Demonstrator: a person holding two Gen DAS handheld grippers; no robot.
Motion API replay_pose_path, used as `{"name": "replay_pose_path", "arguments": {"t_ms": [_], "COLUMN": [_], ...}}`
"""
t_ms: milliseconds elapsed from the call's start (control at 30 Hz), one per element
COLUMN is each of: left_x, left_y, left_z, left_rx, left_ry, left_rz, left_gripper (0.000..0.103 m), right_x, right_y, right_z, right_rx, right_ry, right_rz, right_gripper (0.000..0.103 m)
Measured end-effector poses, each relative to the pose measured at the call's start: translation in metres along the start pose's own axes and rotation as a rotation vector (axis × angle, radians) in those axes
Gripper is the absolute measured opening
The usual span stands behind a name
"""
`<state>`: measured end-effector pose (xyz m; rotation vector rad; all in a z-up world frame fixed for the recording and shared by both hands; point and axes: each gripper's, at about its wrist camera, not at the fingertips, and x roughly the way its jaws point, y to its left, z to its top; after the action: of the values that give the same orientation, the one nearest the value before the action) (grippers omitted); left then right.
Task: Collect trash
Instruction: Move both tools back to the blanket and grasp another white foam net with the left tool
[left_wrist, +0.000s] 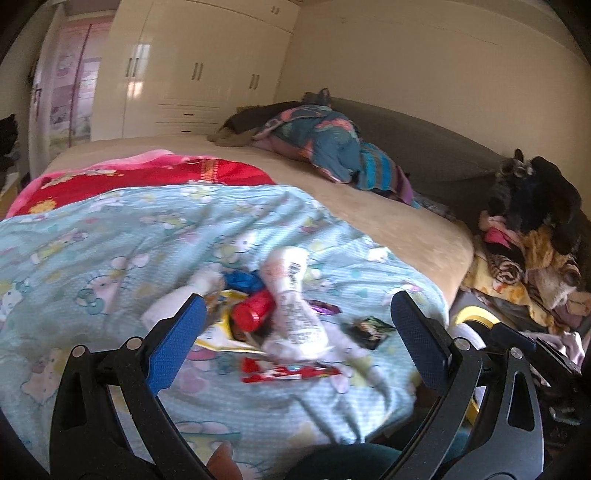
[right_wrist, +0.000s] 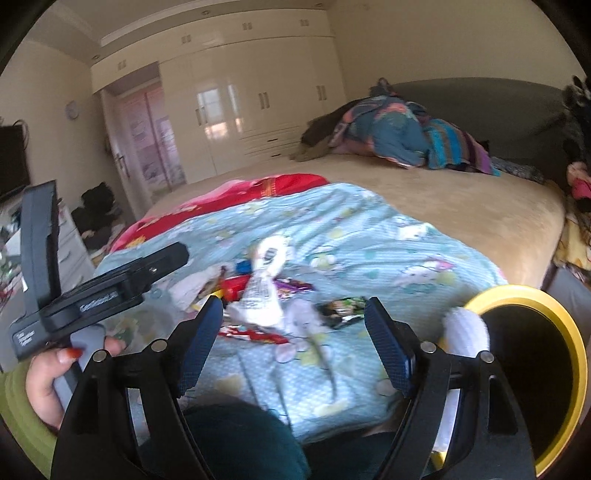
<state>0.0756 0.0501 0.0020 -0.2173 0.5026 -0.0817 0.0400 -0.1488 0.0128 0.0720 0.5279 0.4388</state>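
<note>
1. Two grippers show, each wide open and holding nothing; the left gripper (left_wrist: 295, 325) fills the bottom of its view, its blue pads (left_wrist: 177, 332) spread on either side of the trash.
2. Left of centre in the left view, a white tissue (left_wrist: 184, 295) lies on the light blue blanket (left_wrist: 92, 240).
3. At centre sit a red bottle cap (left_wrist: 248, 316), a crumpled white wrapper (left_wrist: 295, 295) and a red wrapper (left_wrist: 288, 371), piled close together.
4. Right of these lies a small dark packet (left_wrist: 371, 328), slightly apart.
5. In the right view, the right gripper (right_wrist: 293, 341) frames the same pile from the bottom centre.
6. At lower right stands a yellow-rimmed bin (right_wrist: 569, 332), beside the bed.
</note>
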Motion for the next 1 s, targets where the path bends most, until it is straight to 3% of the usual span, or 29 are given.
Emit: {"name": "replay_pose_path", "arguments": {"t_ms": [567, 1000], "left_x": [0.005, 0.036], "left_y": [0.070, 0.111], "left_z": [0.001, -0.020], "left_rx": [-0.115, -0.184], "left_ry": [0.011, 0.115], "left_rz": [0.141, 0.169], "left_gripper": [0.092, 0.092], "right_x": [0.054, 0.138], "right_y": [0.049, 0.043], "right_z": [0.011, 0.009], "right_rx": [-0.085, -0.038], "right_ry": [0.064, 0.264], "right_rz": [0.076, 0.017], "right_gripper": [0.081, 0.081]}}
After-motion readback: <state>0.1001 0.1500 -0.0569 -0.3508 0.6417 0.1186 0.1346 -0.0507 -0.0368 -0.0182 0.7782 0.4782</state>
